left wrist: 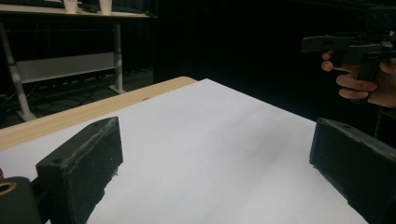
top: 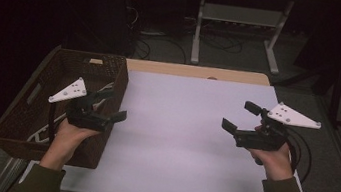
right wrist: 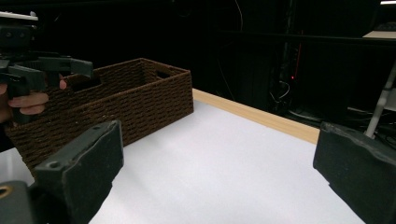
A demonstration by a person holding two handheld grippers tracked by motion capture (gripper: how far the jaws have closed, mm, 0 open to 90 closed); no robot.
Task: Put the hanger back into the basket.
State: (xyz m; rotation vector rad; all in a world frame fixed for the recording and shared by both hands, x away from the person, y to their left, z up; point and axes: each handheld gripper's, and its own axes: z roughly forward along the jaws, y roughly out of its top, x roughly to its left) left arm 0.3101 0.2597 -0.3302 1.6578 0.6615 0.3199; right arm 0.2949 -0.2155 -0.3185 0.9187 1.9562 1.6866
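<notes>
Basket, frame left: light, stiff weave; grip its rim. Left gripper and right gripper: jaws apart, empty

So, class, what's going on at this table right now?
A person stands at a white table, holding a claw in each hand. The left claw hangs open at the edge of a brown woven basket on the table's left side. The right claw is also open, above the table's right side. Neither holds anything. Something pale lies inside the basket, but it is too dim to identify.
</notes>
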